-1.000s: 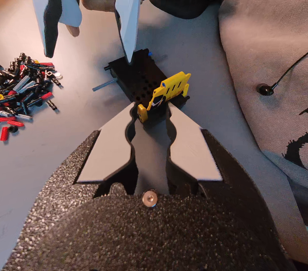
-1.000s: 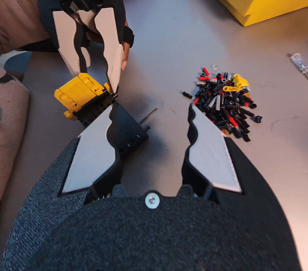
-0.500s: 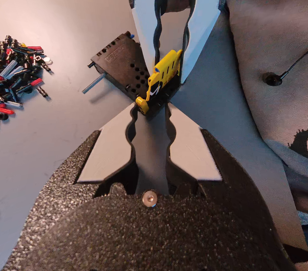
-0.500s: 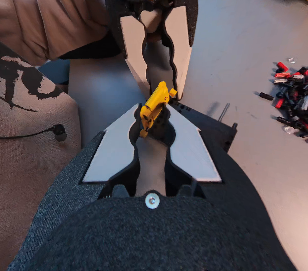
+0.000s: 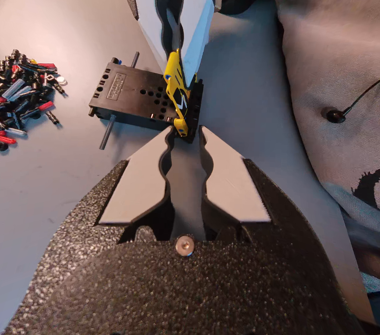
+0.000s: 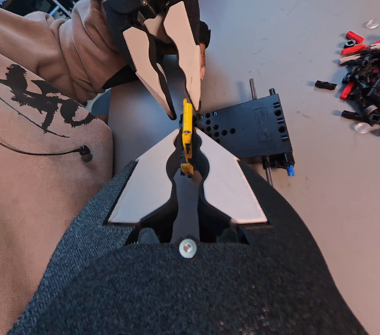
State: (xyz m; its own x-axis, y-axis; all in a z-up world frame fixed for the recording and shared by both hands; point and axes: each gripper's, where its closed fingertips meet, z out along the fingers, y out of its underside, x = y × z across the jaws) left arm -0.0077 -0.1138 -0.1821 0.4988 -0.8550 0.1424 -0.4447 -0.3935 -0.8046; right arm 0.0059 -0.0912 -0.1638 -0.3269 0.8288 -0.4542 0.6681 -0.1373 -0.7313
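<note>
Yellow plastic in the middle of both views: a slim yellow panel [image 5: 177,96] stands on edge, slightly tilted, against one end of a flat black block [image 5: 131,96] pierced with round holes. Lies on the grey counter [image 5: 61,170], that block, with a grey axle [image 5: 108,131] poking out of its side. Seen from the right wrist, the right gripper [image 6: 187,131] has its fingers drawn close together and clamped on the panel's upper edge, one pale finger pressed to each face. Opposite, the left gripper [image 5: 186,129] keeps a narrow gap and appears to pinch the near end of the block, where the panel's foot sits between the tips; cannot quite confirm contact on both sides. Meets the other tool almost tip to tip over the panel. Well apart on the counter, a pile of pins [image 5: 24,98] in red, black and grey. Beside the block, a beige garment [image 5: 329,98] with a black print, and a beige sleeve [image 6: 82,47] behind the left tool.
</note>
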